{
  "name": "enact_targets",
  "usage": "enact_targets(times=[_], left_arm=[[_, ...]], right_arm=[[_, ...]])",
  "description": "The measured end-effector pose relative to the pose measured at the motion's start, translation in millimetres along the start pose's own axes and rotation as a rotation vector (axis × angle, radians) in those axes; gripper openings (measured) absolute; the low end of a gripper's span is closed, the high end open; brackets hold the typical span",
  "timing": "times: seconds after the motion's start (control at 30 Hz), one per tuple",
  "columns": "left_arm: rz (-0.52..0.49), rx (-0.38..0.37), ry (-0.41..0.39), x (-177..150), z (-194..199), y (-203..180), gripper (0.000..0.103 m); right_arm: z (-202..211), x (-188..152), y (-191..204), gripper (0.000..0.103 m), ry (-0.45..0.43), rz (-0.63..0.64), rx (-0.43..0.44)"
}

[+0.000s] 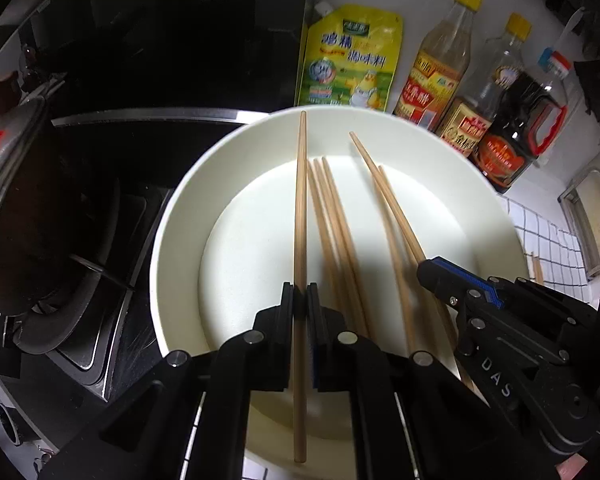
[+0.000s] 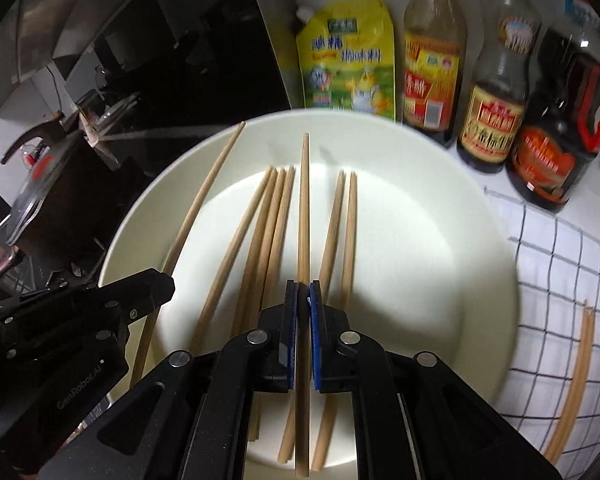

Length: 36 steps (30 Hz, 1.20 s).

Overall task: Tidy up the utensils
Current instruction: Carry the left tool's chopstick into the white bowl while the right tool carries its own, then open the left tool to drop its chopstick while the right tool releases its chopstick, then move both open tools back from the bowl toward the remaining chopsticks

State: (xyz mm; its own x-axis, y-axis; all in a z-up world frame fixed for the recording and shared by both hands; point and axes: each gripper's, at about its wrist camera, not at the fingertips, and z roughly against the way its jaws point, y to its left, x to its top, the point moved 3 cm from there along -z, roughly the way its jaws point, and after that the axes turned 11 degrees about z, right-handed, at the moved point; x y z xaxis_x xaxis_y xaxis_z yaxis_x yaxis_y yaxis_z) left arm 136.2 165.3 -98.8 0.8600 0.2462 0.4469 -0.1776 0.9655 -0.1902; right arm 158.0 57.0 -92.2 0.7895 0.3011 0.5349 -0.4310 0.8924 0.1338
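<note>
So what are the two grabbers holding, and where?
Each holds one chopstick: left gripper grips its chopstick around mid-length, right gripper likewise on its chopstick.

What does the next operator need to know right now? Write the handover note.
Left gripper: shut on one wooden chopstick, held over the white round plate.
Right gripper: shut on another wooden chopstick, also above the plate.
Five loose wooden chopsticks lie on the plate; two more chopsticks lie on the checked cloth to its right.
Done: one chopstick gripped per side.
Left: put down both held chopsticks and gather the two on the cloth.
</note>
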Motion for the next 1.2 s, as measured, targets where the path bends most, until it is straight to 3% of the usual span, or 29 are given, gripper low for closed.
enact_targets(times=[0.33,0.4,0.47,0.53,0.6,0.93,1.2], left_arm=[[0.013,-0.001,0.041,-2,-17,4,0.010],[0.020,0.001,0.032,0,-15,6,0.021],[0.024,0.009,0.018,3,-11,7,0.033],[0.035,0.009,0.005,5,-6,10,0.053],[0.044,0.016,-0.019,6,0,13,0.058],[0.026,0.028,-0.052,-2,21,10,0.064],[0.012,0.017,-0.069,-13,39,0,0.064]], right_arm=[[-8,-7,-7,0.006,0.027,-0.047,-0.026],[-4,-6,-8,0.007,0.012,-0.047,-0.035],[2,-5,-8,0.017,0.000,-0.042,-0.049],[8,-4,-8,0.019,-0.015,-0.038,-0.060],[13,-4,-9,0.020,-0.021,-0.040,-0.059],[37,-20,-6,0.028,-0.038,-0.053,-0.054],[63,-33,-7,0.028,-0.053,-0.065,-0.072]])
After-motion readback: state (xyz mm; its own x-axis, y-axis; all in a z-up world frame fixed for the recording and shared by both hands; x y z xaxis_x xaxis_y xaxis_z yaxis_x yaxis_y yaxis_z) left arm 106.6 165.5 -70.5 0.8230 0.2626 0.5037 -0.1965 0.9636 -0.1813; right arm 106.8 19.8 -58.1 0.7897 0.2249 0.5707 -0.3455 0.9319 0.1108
